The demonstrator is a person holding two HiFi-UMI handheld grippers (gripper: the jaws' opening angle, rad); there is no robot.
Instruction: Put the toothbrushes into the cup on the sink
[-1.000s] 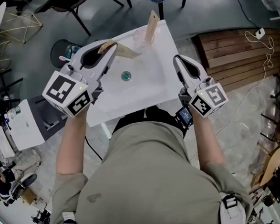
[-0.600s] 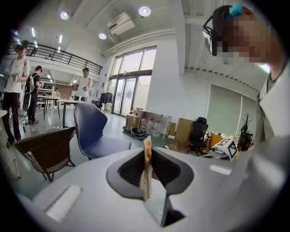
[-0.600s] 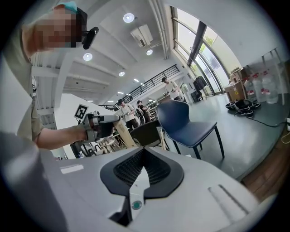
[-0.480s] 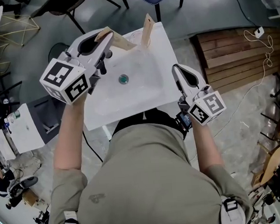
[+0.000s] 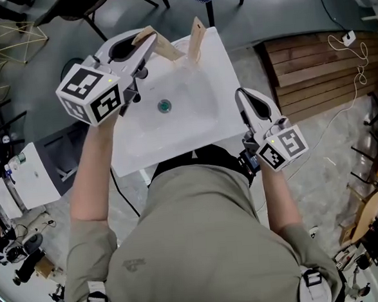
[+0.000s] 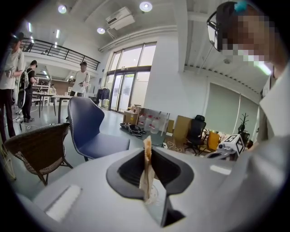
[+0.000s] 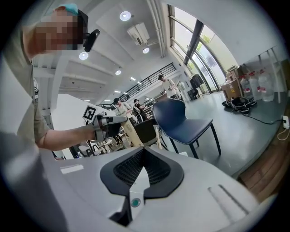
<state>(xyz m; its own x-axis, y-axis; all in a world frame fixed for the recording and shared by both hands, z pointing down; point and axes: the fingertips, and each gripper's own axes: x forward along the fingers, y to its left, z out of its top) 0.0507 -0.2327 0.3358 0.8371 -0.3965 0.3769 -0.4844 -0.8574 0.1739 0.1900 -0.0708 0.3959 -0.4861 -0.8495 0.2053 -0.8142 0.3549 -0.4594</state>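
Left gripper (image 5: 146, 43) is clamped on a flat tan toothbrush (image 5: 167, 48), pinched edge-on between its jaws at the sink's far left corner. From the jaws the brush's long axis slants down and to the right in the head view, and its free end lies at or just beside the rim of the clear cup (image 5: 184, 52) on the far edge of the sink (image 5: 193, 118). Whether the tip has already entered the mouth I cannot tell. The cup holds a second toothbrush (image 5: 196, 35), standing nearly upright and leaning on the right side of the rim, so the open room is on the left, the side the held brush comes from. The basin holds nothing but its drain (image 5: 164, 105). Right gripper (image 5: 240, 96) has its jaws together on nothing and hangs over the sink's right edge, well apart from the cup. The left hand is plainly the nearer one. The drop likely depends on tipping the brush steeper along its own axis before letting go.
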